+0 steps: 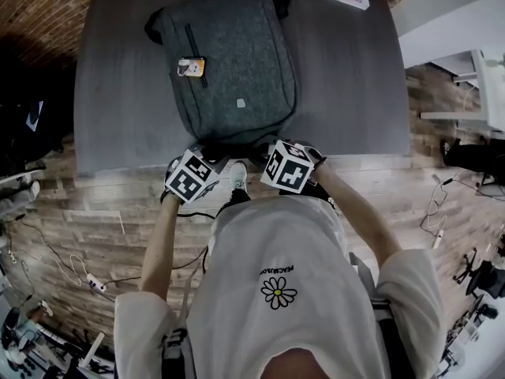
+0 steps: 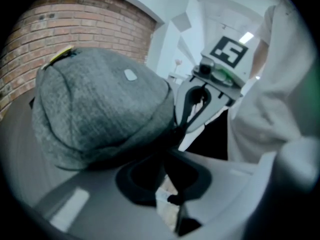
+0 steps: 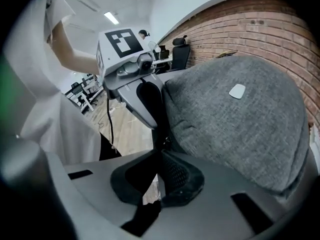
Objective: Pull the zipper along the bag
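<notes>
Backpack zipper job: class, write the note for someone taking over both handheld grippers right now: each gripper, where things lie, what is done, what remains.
Left gripper: jaws together at the backpack's near edge; what they pinch is lost in shadow.
Right gripper: jaws together at the same spot, beside the left.
The backpack lies flat on the grey table, its near end close to the front edge.
Done: both grippers set at that end.
Left to do: confirm a hold on the zipper pull, likely steady the backpack with the other gripper, then pull along it.
</notes>
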Demonstrator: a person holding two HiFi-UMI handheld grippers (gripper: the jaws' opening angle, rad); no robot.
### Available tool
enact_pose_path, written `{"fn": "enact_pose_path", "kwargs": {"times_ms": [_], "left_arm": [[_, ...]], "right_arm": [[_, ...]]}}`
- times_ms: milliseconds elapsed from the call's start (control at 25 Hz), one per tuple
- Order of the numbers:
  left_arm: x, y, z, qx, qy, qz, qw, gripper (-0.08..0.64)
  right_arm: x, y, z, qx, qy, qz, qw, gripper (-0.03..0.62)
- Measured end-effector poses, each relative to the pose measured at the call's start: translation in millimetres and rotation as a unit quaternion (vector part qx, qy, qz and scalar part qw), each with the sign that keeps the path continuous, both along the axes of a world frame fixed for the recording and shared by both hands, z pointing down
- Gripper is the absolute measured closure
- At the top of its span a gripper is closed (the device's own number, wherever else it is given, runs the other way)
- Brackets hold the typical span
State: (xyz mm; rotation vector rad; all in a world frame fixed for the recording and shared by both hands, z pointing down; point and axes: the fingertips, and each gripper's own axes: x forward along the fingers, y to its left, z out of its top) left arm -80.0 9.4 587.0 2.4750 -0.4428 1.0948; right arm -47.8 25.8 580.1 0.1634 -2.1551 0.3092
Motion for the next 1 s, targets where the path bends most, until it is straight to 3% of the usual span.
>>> {"fn": "enact_pose_path", "kwargs": {"times_ms": [320, 560, 680, 760, 840, 1000], "left_arm": [[-8.6, 3.8, -9.1, 0.032, 0.002, -0.012, 0.9994, 0.514], [-67.3, -18.7, -21.3, 0.074, -0.021, -0.108, 0.9912, 0.502], [-92.4, -47.0, -12.4, 0.070, -0.032, -0.138, 0.9874, 0.487], [-84.4, -56.3, -5.9, 0.057, -0.036, -0.108, 0.9919, 0.459], [-59.3, -55.3, -2.5, 0.057, -0.038, -0.052, 0.9963, 0.459], [-6.3, -53.1, -1.0, 0.072, -0.038, 0.022, 0.9965, 0.457]], "right_arm": [[-10.2, -3.5, 4.6, 0.026, 0.001, -0.008, 1.000, 0.586], [8.7, -11.6, 3.6, 0.032, 0.009, -0.012, 0.999, 0.586], [21.1, -21.0, 5.0, 0.037, 0.017, -0.006, 0.999, 0.586], [33.0, -29.7, 7.1, 0.045, 0.029, 0.002, 0.999, 0.586], [47.1, -39.6, 10.0, 0.053, 0.042, 0.017, 0.998, 0.586], [91.3, -65.9, 14.3, 0.075, 0.077, 0.065, 0.992, 0.586]]}}
